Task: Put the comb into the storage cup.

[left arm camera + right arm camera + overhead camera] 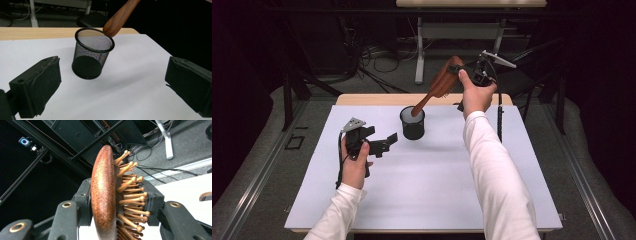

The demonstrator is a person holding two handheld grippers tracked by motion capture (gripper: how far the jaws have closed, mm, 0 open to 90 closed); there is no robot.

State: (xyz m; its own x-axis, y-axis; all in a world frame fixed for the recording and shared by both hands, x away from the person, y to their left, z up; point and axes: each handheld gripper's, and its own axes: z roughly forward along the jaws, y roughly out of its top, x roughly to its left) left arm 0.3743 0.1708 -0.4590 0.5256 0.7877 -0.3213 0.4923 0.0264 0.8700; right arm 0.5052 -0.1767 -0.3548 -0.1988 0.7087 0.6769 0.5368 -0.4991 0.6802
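White sheet (422, 185) covering most of a wooden table (362, 99), centre of the high view; bare across its lower half.

Left gripper (384, 144), left of centre in the high view, held in the person's left hand (354, 167) just above the sheet. Jaws spread wide, nothing between them; in the left gripper view the two black pads sit at the lower left and lower right corners with bare sheet between, pointing toward the cup.

Black wire-mesh cup (412, 122), upright on the sheet, upper centre of the high view, near the far edge of the sheet and well apart from the left gripper. Round rim, solid dark base visible through the mesh in the left gripper view (91, 53).

Brown wooden hairbrush (439, 85), tilted, running from the cup's mouth up toward the upper right of the high view. Handle tip sits at the cup's rim; in the left gripper view the rounded handle (117, 21) touches the rim's far right side.

Right gripper (462, 70), upper right of the high view, raised in the right hand (476, 95). Jaws pinching the brush head: one pad on the smooth back, the other against the wooden bristles (130, 195).
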